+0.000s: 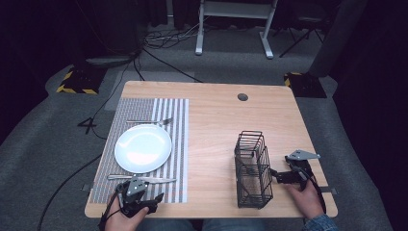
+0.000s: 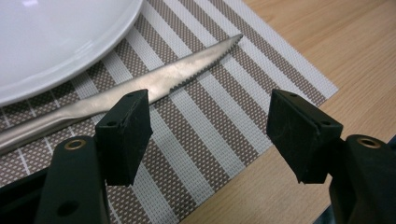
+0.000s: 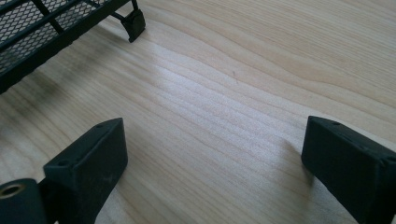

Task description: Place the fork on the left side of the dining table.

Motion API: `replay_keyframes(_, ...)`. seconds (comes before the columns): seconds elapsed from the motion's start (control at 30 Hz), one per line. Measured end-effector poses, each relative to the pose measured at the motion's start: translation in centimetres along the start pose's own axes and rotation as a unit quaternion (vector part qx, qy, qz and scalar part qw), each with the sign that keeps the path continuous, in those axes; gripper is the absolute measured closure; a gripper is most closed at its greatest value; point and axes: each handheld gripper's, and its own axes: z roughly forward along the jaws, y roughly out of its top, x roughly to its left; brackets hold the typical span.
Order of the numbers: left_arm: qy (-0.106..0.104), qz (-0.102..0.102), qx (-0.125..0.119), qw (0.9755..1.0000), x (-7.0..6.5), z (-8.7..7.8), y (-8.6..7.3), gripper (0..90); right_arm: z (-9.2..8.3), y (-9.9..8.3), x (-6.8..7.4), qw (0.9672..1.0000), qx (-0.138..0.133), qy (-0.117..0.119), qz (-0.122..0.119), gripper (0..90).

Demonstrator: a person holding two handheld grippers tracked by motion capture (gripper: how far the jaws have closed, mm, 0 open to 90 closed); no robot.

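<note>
High view shows a wooden table point(image 1: 211, 110) with a striped placemat point(image 1: 178, 144) at 9 o'clock, carrying a white plate point(image 1: 143, 147), a fork point(image 1: 149, 121) behind it and a knife point(image 1: 142, 178) in front. A black wire basket point(image 1: 252, 169) stands at 4 o'clock. The left gripper point(image 2: 210, 135) is spread wide over the mat just beside the knife, gripping nothing. The right gripper point(image 3: 212, 163) is also spread wide, over bare wood beside the basket.
</note>
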Motion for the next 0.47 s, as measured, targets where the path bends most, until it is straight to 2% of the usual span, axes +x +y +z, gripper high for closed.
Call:
replay_keyframes(0.07,0.002,0.004,0.009,1.0000,0.02,0.18,-0.13,30.5,0.00,0.00,0.00,1.0000,0.000,0.000,0.000,7.2)
replay_keyframes(0.23,0.010,0.035,0.030,0.9989,-0.27,0.43,-0.38,28.2,-0.01,0.00,0.00,1.0000,0.000,0.000,0.000,7.3)
replay_keyframes(0.47,0.012,0.055,0.018,0.9982,-0.49,0.56,-0.92,26.5,-0.01,0.00,0.01,1.0000,0.000,0.000,-0.001,7.4)
